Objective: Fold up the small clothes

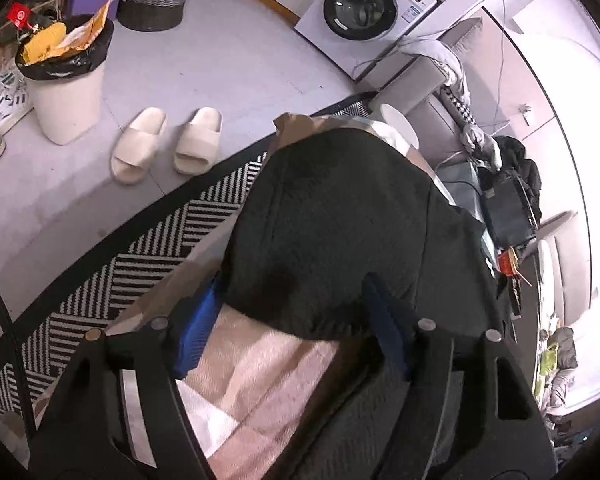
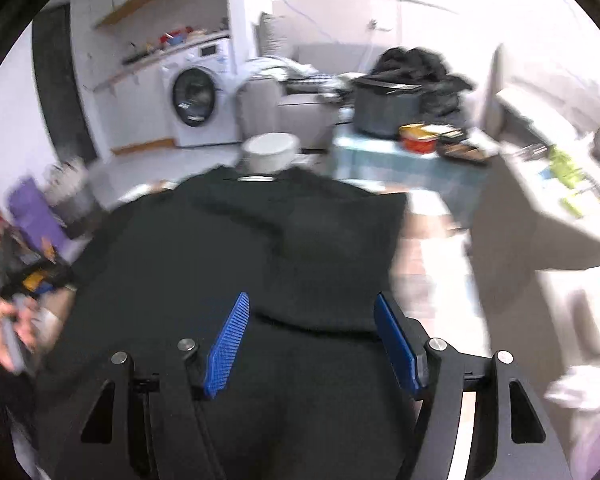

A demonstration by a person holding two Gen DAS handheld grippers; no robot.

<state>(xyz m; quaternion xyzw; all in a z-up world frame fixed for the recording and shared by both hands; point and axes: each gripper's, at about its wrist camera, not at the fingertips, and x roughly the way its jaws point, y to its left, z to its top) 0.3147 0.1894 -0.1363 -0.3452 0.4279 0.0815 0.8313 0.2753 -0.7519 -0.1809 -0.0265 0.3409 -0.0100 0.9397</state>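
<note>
Left wrist view: left gripper [image 1: 300, 316] half-wide, straddling the black garment [image 1: 340, 216] hem, not clamped. Right gripper [image 2: 312, 328] likewise above it. Soft, limp, light; pinch corners.

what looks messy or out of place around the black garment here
The black garment lies bunched, its near edge curling over the pink cloth. Beyond it, the waste bin overflows with yellow packaging.
</note>
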